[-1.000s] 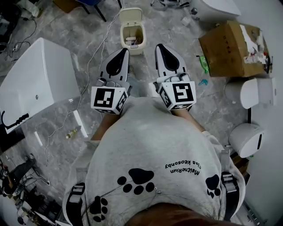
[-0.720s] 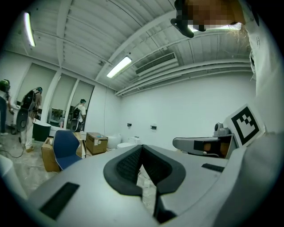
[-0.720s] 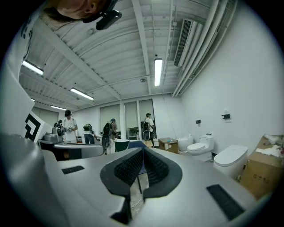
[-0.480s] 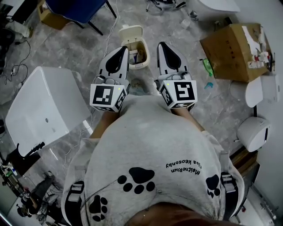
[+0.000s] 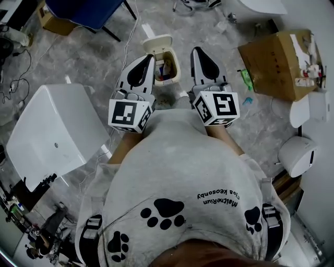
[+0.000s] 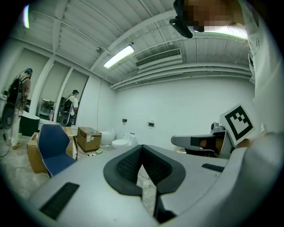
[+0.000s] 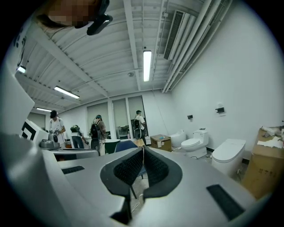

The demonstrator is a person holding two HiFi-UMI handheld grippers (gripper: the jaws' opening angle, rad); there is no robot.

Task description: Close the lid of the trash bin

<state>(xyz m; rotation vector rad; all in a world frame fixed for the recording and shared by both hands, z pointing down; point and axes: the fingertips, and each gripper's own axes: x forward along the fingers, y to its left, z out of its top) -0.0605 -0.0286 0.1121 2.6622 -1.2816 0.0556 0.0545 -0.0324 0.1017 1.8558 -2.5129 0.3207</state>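
Note:
The cream trash bin (image 5: 175, 74) stands on the grey marble floor with rubbish inside. Its lid (image 5: 157, 43) is tipped open on the far side. In the head view my left gripper (image 5: 148, 57) is shut and empty, its tip over the bin's left edge. My right gripper (image 5: 197, 50) is also shut and empty, just right of the bin. Both point forward and roughly level. The left gripper view shows its jaws (image 6: 142, 147) closed together, and the right gripper view shows the same for its jaws (image 7: 142, 149). Neither gripper view shows the bin.
A white tub (image 5: 52, 130) lies on the floor at left. A torn cardboard box (image 5: 276, 57) sits at right, with white toilets (image 5: 297, 154) below it. A blue chair (image 5: 88, 10) stands beyond the bin. Cables (image 5: 125, 36) trail across the floor.
The person has walked forward, so the bin has come nearer and now sits between the two gripper tips. Both grippers stayed shut.

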